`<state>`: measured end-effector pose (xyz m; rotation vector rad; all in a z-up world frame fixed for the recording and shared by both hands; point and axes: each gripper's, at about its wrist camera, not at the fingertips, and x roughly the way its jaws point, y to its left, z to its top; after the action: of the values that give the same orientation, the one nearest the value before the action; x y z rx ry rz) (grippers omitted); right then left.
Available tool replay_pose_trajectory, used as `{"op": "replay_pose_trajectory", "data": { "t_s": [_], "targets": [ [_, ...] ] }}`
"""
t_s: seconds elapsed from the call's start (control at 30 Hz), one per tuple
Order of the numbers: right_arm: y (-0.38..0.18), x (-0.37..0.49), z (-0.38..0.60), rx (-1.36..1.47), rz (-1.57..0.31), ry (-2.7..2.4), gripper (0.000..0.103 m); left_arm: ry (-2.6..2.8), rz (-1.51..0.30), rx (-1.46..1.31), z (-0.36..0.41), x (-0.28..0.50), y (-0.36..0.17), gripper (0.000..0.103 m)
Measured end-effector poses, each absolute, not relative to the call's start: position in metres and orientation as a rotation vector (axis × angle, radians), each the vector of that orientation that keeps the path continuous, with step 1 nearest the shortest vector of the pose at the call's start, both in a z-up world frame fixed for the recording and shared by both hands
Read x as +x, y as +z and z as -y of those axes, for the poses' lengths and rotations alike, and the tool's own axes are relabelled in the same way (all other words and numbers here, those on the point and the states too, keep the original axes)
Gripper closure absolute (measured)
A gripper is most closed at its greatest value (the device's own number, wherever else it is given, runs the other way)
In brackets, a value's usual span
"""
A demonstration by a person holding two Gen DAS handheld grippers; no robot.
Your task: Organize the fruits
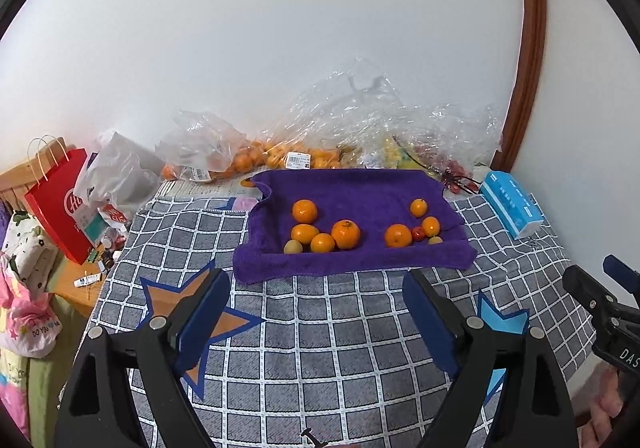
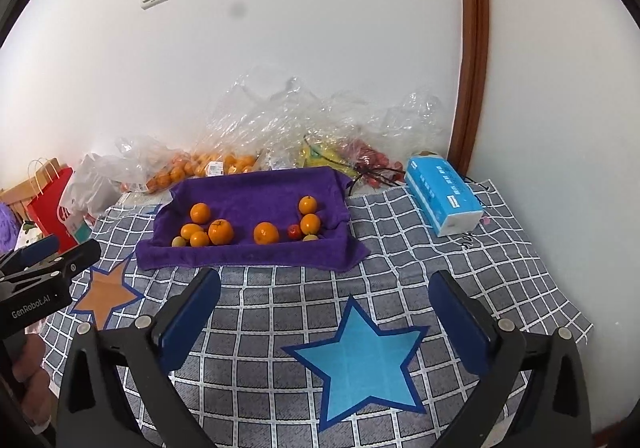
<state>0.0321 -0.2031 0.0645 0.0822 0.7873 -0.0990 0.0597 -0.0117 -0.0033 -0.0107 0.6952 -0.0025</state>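
Note:
A purple towel (image 1: 352, 260) (image 2: 248, 256) lies on the checked cloth with several fruits in two groups. The left group holds oranges, the largest one (image 1: 346, 234) (image 2: 220, 232) among them, and a small yellow-green fruit (image 1: 293, 247). The right group has an orange (image 1: 398, 235) (image 2: 266, 233), a small red fruit (image 1: 418, 233) (image 2: 295, 232) and smaller orange ones. My left gripper (image 1: 316, 288) hangs open over the cloth, short of the towel, holding nothing. My right gripper (image 2: 324, 288) is open and empty too, above a blue star (image 2: 360, 360).
Clear plastic bags (image 1: 360, 120) with more oranges, yellow and red fruit line the wall behind the towel. A blue tissue pack (image 1: 512, 208) (image 2: 444, 200) lies at the right. A red paper bag (image 1: 60, 204) and clutter stand left. An orange star (image 1: 192, 312) marks the cloth.

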Motion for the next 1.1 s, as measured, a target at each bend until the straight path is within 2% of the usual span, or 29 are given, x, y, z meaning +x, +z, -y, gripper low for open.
{"op": "replay_pose_trajectory", "data": {
  "t_s": [1.1],
  "targets": [
    [0.072,0.019,0.200,0.069,-0.768,-0.107,0.001,0.019,-0.673,0.001,0.011,0.046,0.004,0.015]
  ]
}}
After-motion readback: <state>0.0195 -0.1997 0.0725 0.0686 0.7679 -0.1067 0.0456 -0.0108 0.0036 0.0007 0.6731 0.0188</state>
